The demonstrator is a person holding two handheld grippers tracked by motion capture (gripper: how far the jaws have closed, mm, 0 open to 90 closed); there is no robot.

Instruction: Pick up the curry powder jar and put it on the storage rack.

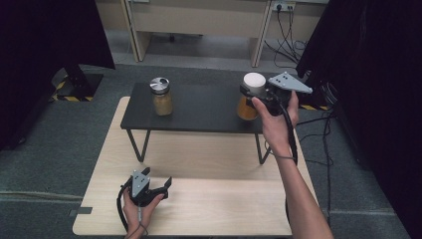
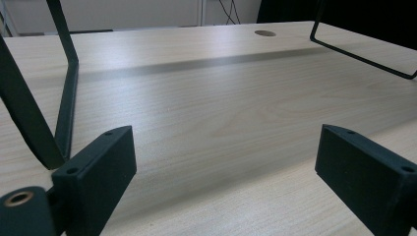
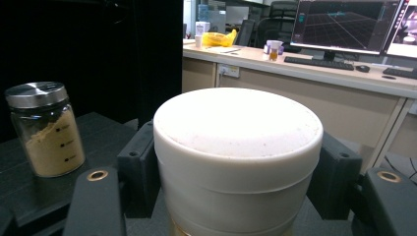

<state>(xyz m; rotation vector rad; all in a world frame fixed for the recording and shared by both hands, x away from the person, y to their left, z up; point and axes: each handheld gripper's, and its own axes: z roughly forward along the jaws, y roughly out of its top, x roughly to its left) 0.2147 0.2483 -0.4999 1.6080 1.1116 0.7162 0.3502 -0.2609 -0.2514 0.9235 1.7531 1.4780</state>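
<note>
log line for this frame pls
right tool: shut on white lid of jar on black shelf | left tool: open, low over table | steel-lid jar: untouched

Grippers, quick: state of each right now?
Left gripper: open, holding nothing, low over the wooden table.
Right gripper: shut on the white lid of the jar on the black shelf.
</note>
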